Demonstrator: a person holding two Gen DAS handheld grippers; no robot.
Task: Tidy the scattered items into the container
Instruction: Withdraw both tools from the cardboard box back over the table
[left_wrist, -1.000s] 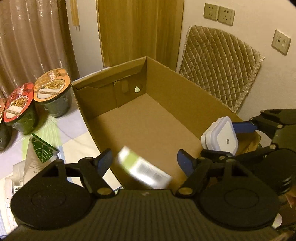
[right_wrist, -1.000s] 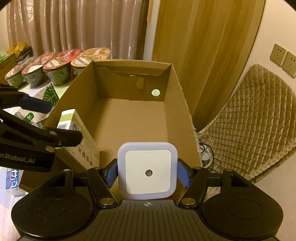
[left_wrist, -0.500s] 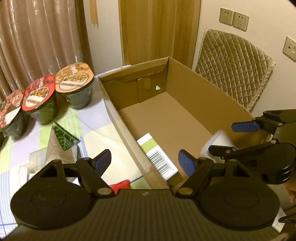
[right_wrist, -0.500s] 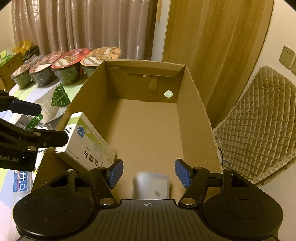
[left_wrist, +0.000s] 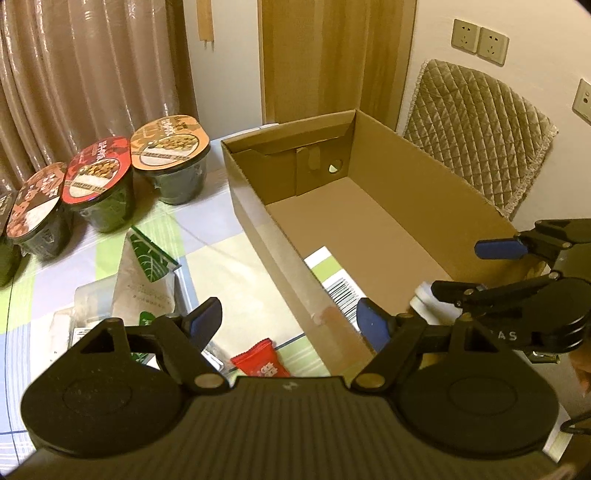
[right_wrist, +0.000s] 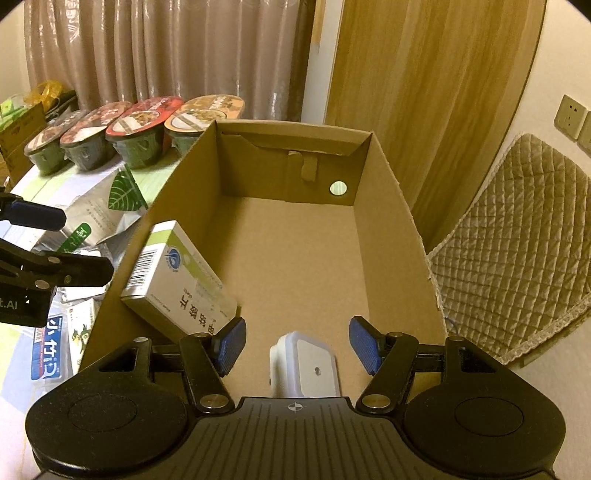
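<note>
- Far left, along the curtain: row of sealed noodle bowls (left_wrist: 168, 158) on the counter (left_wrist: 221, 254), which carries a checked cloth.
- Nearer than the bowls: leaf-print pouch (left_wrist: 144, 273) lies on flat packets; a blue-label packet (right_wrist: 46, 350) lies close to the box's left wall.
- Left tool (left_wrist: 290, 319): fingers spread wide, nothing between them — held above the counter just outside the box's left wall. A red snack packet (left_wrist: 260, 360) lies on the counter below its gap.
- Cardboard box (right_wrist: 388, 206): open top, round hole in the far wall.
- Inside the box, left side: white-and-green carton (right_wrist: 177, 280) with barcode, tilted, leaning against the left wall, its lower edge on the box floor.
- Inside the box, near end: white square night light (right_wrist: 304, 367) rests on the floor beside the near wall, apart from the carton.
- Right tool (right_wrist: 295, 341): fingers apart, gripping nothing — held over the near end of the box, the night light below its gap and not touching the pads.
- Far right: quilted cushion (right_wrist: 517, 243) leans against the wall under the sockets.
</note>
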